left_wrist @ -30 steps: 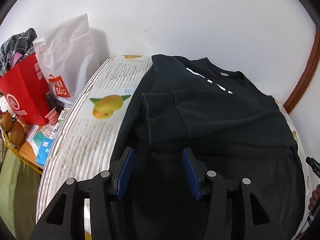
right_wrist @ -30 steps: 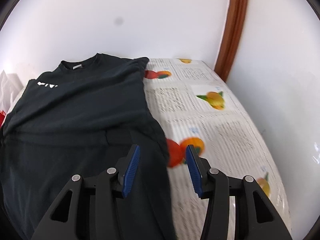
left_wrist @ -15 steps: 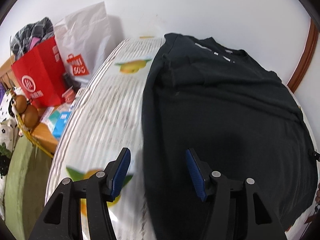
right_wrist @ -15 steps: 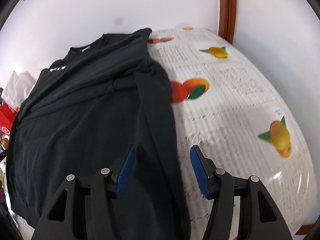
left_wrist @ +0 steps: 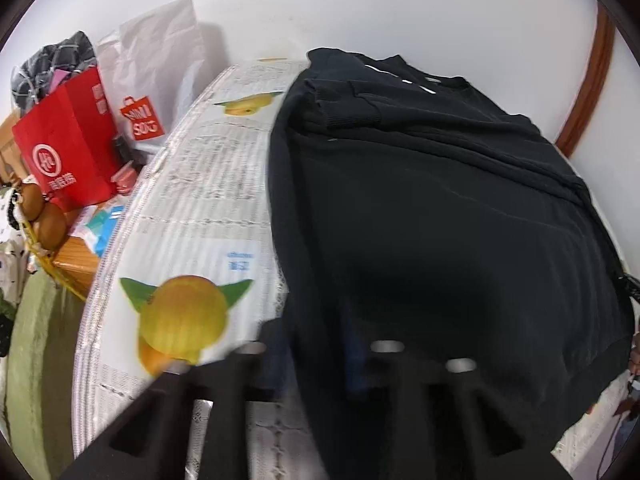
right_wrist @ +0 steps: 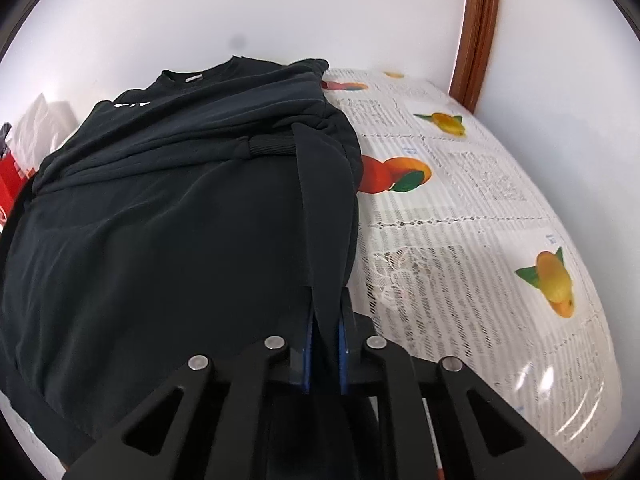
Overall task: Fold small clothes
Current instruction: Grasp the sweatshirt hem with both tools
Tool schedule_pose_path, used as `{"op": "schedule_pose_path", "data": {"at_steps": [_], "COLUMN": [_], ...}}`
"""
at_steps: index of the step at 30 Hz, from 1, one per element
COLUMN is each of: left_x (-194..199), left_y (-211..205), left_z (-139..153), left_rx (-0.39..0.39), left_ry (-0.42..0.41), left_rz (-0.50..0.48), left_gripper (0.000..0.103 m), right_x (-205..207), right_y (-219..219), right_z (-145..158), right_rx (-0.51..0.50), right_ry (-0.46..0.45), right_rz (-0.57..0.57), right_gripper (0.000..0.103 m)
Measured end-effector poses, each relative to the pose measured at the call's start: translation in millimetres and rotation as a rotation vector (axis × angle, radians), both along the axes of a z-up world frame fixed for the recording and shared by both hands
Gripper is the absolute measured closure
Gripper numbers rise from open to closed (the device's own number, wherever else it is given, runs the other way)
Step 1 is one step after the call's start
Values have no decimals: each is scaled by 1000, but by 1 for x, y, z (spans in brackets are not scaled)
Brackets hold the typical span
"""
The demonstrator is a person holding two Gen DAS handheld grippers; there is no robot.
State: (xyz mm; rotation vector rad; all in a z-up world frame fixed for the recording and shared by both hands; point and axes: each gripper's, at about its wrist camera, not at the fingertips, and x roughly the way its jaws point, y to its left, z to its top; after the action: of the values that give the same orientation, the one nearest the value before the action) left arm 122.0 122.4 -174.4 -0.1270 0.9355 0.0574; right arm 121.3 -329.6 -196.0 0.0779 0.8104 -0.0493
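Sweatshirt [right_wrist: 168, 216] lies flat on my fruit-print tablecloth [right_wrist: 472, 240] — my right gripper [right_wrist: 325, 336] pinches its near hem edge; my left gripper [left_wrist: 316, 364] sits blurred at the other corner, grip unclear.

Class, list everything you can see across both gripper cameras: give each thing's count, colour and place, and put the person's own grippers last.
sweatshirt: one, black, spread over the table, sleeves folded across its chest
tablecloth: one, white with printed text and fruit pictures, covering the table under the sweatshirt
red paper bag: one, red with white logo, beside the table's left edge
white shopping bag: one, white with a red logo, behind the red paper bag against the wall
checked cloth: one, grey, sticking out above the red paper bag
wooden trim: one, brown, on the wall at the right corner
left gripper: one, black, blurred, at the sweatshirt's lower left hem
right gripper: one, black with blue pads, clamped on the sweatshirt's right edge
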Motion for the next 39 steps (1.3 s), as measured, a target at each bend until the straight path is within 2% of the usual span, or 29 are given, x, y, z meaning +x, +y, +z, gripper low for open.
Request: {"op": "schedule_pose_path", "data": {"at_steps": [1,10,15,18,21,23,26,28,30,31,33,34,35,37,39], "left_x": [0,-24,-46,-56,-62,-66,-70,-71,-72,-73,-72,-72,-72,-76,-82], "left_y": [0,-5,-10,-9,-8,-11,-26,-39,-49,-52,-53,-52,-51,-45,-41], "left_z": [1,4,0,-1,-2,-2,-1,-1,-2,-2,-2,-1,0,4,12], "left_rx": [1,-53,-71,-95,-117,-118,-87,-38,5,20,29,24,19,-16,-30], "left_ry": [-4,3,7,8,-6,-15,-24,-26,-30,-34,-35,-31,-27,-21,-43], "left_rz": [4,-21,-21,-21,-32,-43,-62,-81,-88,-83,-73,-63,-57,-53,-66], "left_gripper": [95,95,95,93,89,83,70,64,63,63,64,76,94,95,96], "right_x": [-4,-38,-65,-81,-95,-100,-102,-98,-94,-93,-94,-95,-96,-97,-104], "right_y": [-2,-14,-20,-24,-26,-22,-14,-9,-5,-3,3,6,10,15,14], "right_z": [0,2,-1,-3,-5,-6,-8,-9,-9,-9,-7,-7,-6,-4,1], "right_rx": [8,8,7,33,68,74,60,70,67,60,59,60,40,-12,-12], "right_ry": [-1,8,-2,-4,-9,-17,-34,-45,-52,-54,-57,-57,-58,-64,-80], "right_rz": [0,-2,4,8,28,43,22,-3,-28,-32,-4,10,11,8,21], "right_gripper": [95,94,90,83,70,58,53,53,53,57,72,90,91,93,93]}}
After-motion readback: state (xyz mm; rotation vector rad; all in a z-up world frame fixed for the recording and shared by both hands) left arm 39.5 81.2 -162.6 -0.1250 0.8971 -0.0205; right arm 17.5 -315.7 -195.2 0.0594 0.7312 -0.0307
